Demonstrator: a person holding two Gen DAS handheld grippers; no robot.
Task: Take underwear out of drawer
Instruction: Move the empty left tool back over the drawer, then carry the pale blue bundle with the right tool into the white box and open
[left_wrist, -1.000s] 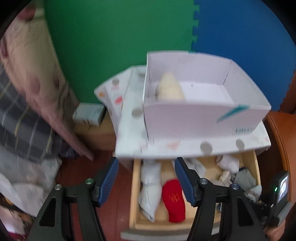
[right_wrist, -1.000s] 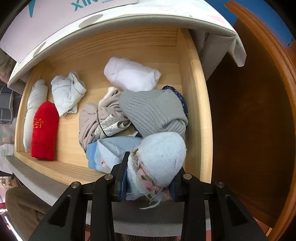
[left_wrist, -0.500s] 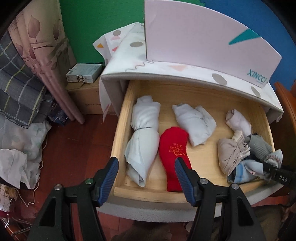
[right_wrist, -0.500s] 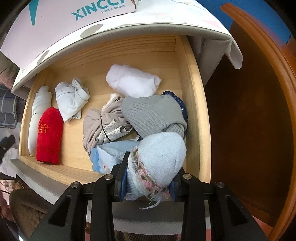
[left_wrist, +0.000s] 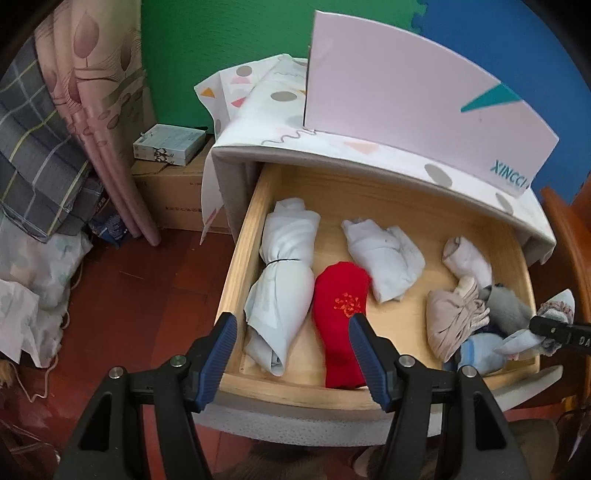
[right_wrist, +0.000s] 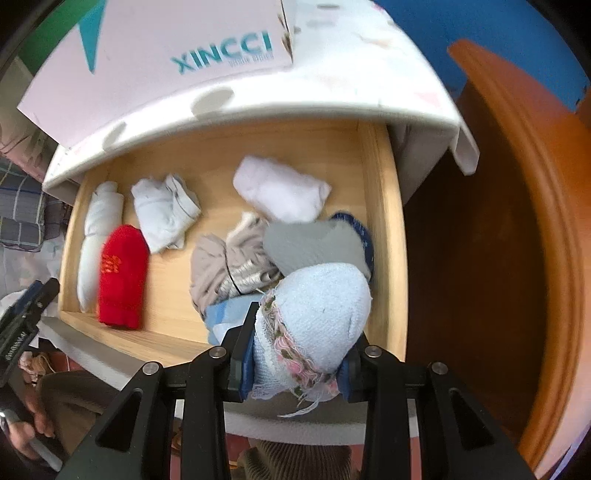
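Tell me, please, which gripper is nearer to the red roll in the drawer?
Left. The left gripper hangs open just above the red roll, while the right gripper is at the drawer's far right end.

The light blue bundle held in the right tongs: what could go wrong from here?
1. Loose lace and threads hang from the light blue bundle below the right tongs; they might snag on the drawer front.
2. The blue striped piece lies right against it and might be dragged out too.
3. The left tongs hang open above the red roll, helping nothing.
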